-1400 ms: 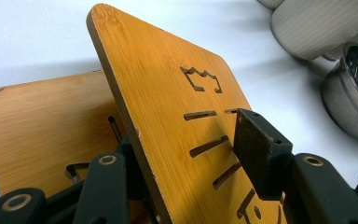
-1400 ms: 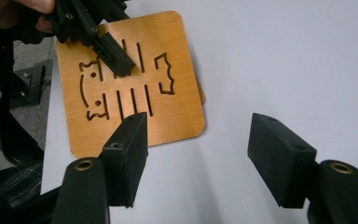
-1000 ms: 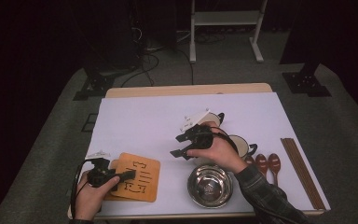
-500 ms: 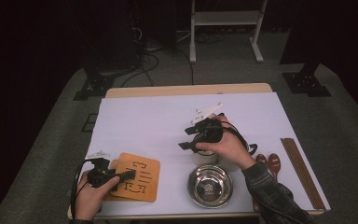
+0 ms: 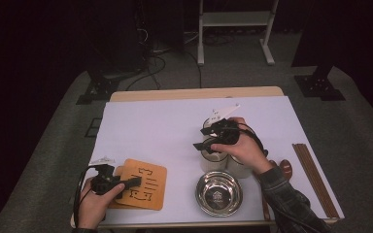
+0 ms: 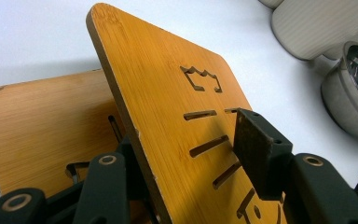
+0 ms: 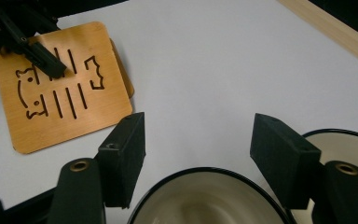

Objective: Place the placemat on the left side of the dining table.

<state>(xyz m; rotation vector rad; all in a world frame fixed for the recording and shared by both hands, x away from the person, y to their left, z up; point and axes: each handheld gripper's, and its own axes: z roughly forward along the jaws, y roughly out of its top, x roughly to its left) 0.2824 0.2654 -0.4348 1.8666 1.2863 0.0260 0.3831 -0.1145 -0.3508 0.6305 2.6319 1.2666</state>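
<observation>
Two bamboo coasters lie stacked near the table's seven o'clock corner: the upper coaster (image 5: 143,183), cut with slots and a cat-like outline, rests tilted on the lower coaster (image 6: 42,126), which peeks out at its nine o'clock edge. The left gripper (image 5: 126,183) is clamped on the upper coaster's near edge, one jaw above the wood and one beneath, holding it lifted at a slant in the left gripper view. Toward three o'clock from the coasters stand two cream ribbed cups with dark rims, the left cup (image 5: 212,159) and the right cup (image 5: 240,167) touching each other. The right gripper (image 5: 204,138) hovers over the left cup with its jaws apart, one jaw on either side of the rim and pressing on nothing; in the right gripper view both cup mouths show below its jaws. One steel bowl (image 5: 219,193) sits at six o'clock from the cups, just beside them. At the table's three o'clock edge lie wooden chopsticks (image 5: 313,179), their number hard to tell, with one red-brown spoon (image 5: 285,167) near the right sleeve.
</observation>
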